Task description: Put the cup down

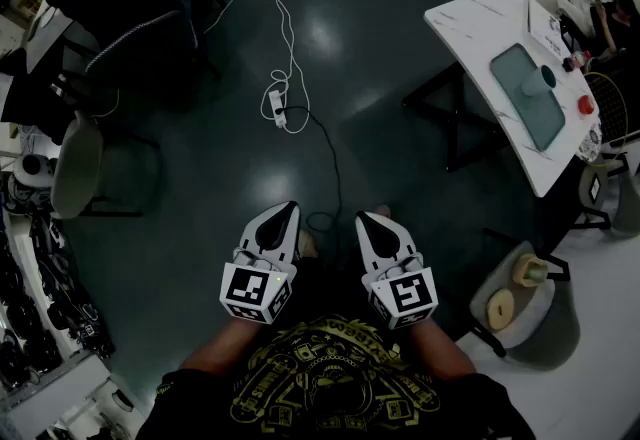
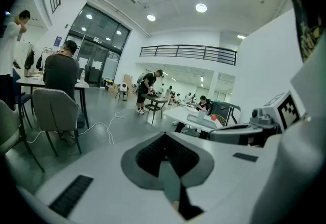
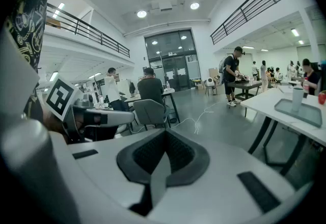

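- Since the small teal-grey cylindrical cup [image 1: 547, 78] stands upright on the pale green, round-cornered tray [image 1: 520, 100] atop the white marbled counter [image 1: 478, 20], well apart from the left hand-held gripper [image 1: 288, 212] and the right hand-held gripper [image 1: 366, 220], the putting-down looks finished.
- Both have their jaws together with nothing between them, held close to the body over the dark glossy floor [image 1: 250, 148].
- Doing this step well now means staying clear of the counter, so the light cup is not nudged.
- Jaw pads look like ribbed black rubber set in smooth white shells.

Cup [image 1: 547, 78] stands on tray [image 1: 533, 120], on table [image 1: 478, 20] at right.
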Available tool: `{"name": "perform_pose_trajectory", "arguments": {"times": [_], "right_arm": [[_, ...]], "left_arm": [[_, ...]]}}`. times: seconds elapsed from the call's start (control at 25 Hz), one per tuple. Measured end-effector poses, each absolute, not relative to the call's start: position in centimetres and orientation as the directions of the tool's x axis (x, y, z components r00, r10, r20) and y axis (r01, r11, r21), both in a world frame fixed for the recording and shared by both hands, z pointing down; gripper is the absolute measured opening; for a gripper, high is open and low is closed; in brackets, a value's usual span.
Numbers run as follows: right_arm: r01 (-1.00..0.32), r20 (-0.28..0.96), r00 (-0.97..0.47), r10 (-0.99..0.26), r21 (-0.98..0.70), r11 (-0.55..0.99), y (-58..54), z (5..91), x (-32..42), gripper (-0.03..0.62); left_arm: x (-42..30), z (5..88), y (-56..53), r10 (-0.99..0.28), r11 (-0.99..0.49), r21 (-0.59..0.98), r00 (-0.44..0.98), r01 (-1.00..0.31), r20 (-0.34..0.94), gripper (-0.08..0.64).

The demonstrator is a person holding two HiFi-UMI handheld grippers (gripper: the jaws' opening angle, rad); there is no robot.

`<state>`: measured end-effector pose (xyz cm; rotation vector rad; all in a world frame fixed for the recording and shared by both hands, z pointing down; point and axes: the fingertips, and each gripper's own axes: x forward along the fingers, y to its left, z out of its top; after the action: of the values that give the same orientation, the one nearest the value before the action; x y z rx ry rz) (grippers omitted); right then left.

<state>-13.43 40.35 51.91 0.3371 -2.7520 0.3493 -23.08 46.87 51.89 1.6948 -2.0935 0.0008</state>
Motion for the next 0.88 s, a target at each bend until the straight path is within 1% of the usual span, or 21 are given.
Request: {"name": "perform_pose_trajectory", "arguments": {"times": [0.4,0.64,0.88], "right_arm": [[-0.292,0.37,-0.907,-0.203,-0.203,0.935,39.5,51.6,-13.1,0.003],[-0.31,0.339,-0.916,-0.215,-0.257,0.915,38.4,50.7,-13.3,0.004],[-0.339,0.328,-0.911,-0.251,-0.248,0.907,35.9,49.8,-12.5,0.005]], "left_arm": [[-23.0,51.3,46.2,-0.933,0.232,0.261,-0.138,-0.937,0.334,0.011],[-23.3,51.1,45.4,-0.933,0.225,0.259,-0.131,-0.939,0.335,0.011],[-22.7,50.6,42.8,-0.939,0.198,0.256,-0.108,-0.946,0.327,0.011]]}}
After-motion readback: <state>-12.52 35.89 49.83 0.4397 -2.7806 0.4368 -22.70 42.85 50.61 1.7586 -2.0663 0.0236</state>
